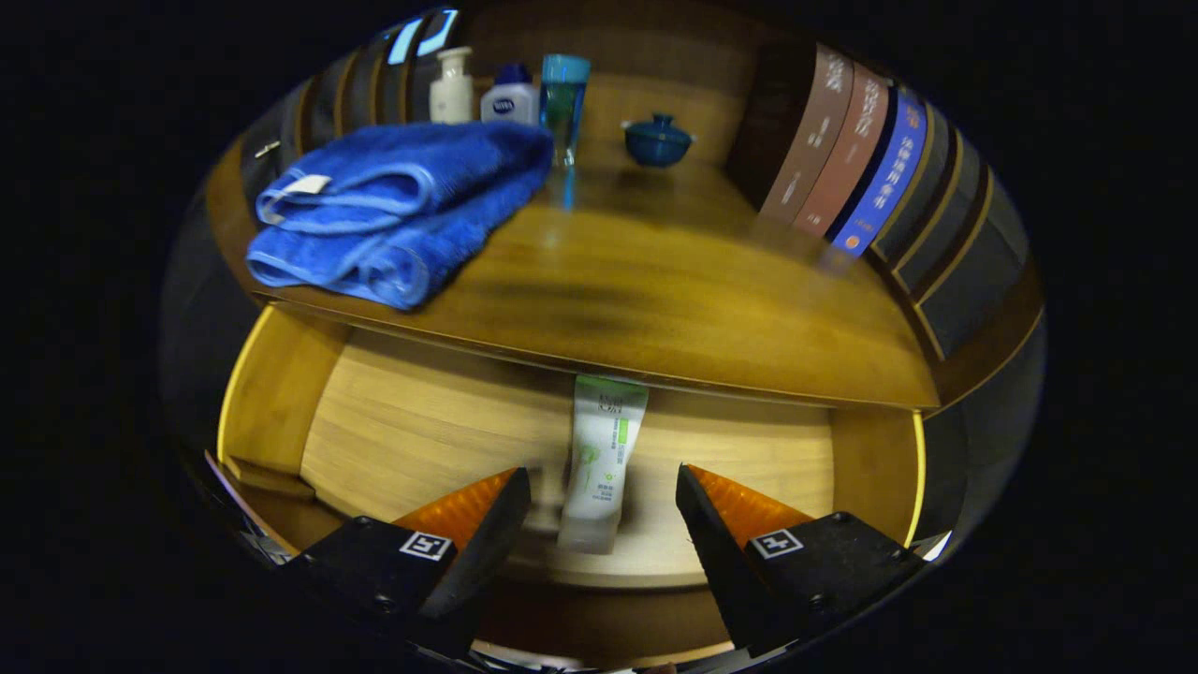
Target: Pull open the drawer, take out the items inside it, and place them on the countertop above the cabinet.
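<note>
Wooden and warm-toned, the drawer (421,440) stands pulled open below the hand-held gripper (604,487), whose fingers are spread apart with nothing clamped. Between them lies a white tube (602,459) with a green stripe and a leaf drawing; it rests lengthwise on the drawer floor, its far end reaching under the edge of the desk (655,309). The print on the tube is too small to read. Beyond the fingers, on the desk, a folded blue towel (393,211) with a white tag lies to the left. Behind it stand a cream pump bottle (452,89), a white bottle (510,98) with a blue cap and a blue label too blurred to read, and a clear teal tumbler (564,98). A small blue lidded bowl (658,140) sits further right. Book spines (856,150) in brown, rust and blue line the right side, their lettering illegible.
</note>
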